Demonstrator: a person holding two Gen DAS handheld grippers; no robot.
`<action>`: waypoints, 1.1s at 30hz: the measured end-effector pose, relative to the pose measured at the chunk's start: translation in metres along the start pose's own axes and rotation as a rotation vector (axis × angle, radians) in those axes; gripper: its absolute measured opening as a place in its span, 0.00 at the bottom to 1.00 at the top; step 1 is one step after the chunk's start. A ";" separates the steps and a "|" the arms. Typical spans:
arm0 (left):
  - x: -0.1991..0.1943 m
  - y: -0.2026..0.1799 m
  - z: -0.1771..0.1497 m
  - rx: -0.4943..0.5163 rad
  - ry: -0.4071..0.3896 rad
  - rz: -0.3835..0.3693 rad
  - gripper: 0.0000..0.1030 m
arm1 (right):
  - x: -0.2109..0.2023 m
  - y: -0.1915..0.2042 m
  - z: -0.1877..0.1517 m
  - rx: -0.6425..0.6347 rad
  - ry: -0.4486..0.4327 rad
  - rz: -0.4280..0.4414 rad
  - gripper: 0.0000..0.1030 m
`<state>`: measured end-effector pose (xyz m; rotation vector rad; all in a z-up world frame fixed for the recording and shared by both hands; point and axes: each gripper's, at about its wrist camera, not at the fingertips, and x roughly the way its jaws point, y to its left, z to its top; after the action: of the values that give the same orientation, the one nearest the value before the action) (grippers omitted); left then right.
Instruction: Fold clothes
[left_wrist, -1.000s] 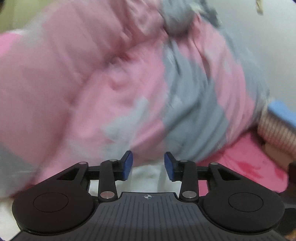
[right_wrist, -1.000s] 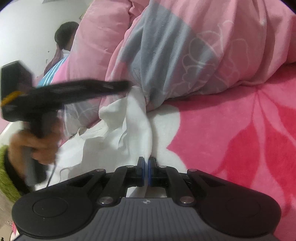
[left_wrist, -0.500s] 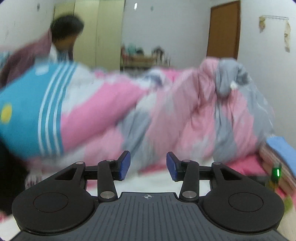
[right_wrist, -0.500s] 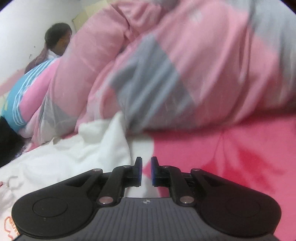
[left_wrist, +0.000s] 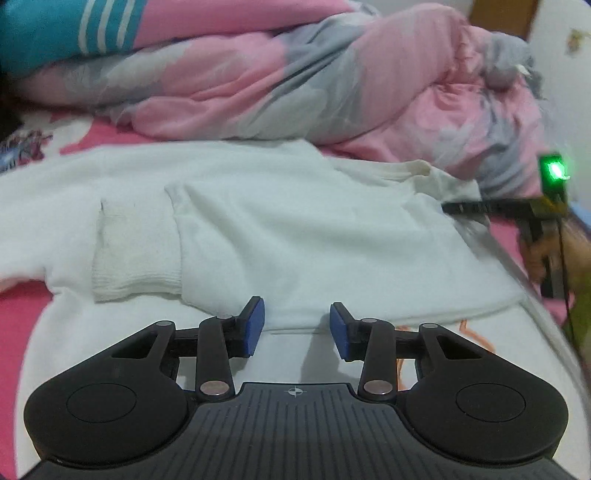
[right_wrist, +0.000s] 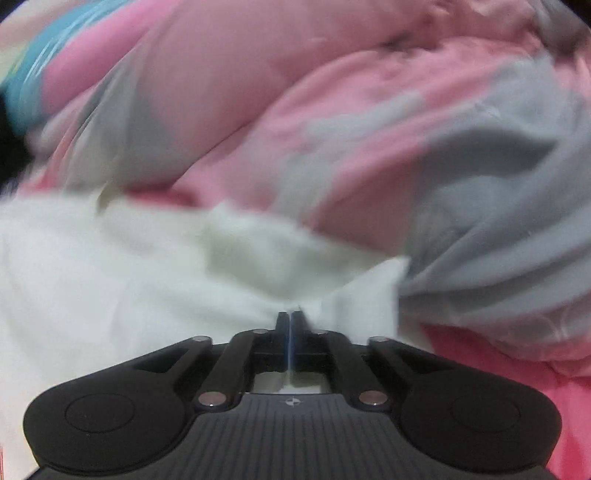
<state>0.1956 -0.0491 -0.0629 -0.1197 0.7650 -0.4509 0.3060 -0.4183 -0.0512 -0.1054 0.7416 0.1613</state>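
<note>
A white sweater lies spread on the bed, one sleeve folded across it with its ribbed cuff at the left. My left gripper hovers open just above the sweater's near hem, nothing between its blue pads. In the left wrist view the right gripper reaches in from the right to the sweater's far right edge, held by a hand. The right wrist view is blurred; there my right gripper is shut, with the white sweater bunched around its tips.
A rumpled pink and grey duvet is heaped right behind the sweater and fills the right wrist view. A teal striped cloth lies on it at top left. Pink flowered bedsheet shows at the right.
The left gripper has swung down from facing the room to hover over the sweater, still open. The right gripper, slightly open half a second ago, has shut on the white fabric.
</note>
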 end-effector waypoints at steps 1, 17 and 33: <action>-0.002 0.000 -0.003 0.008 -0.009 -0.003 0.38 | 0.000 -0.003 0.002 0.022 -0.009 -0.022 0.00; -0.020 0.010 -0.023 0.067 -0.081 -0.062 0.40 | -0.010 0.020 0.016 0.198 0.023 -0.064 0.00; -0.016 0.037 -0.026 0.026 -0.065 -0.109 0.42 | 0.014 0.162 0.053 0.036 0.107 0.175 0.00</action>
<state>0.1803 -0.0072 -0.0808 -0.1518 0.6904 -0.5575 0.3214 -0.2496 -0.0285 -0.0147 0.8599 0.3105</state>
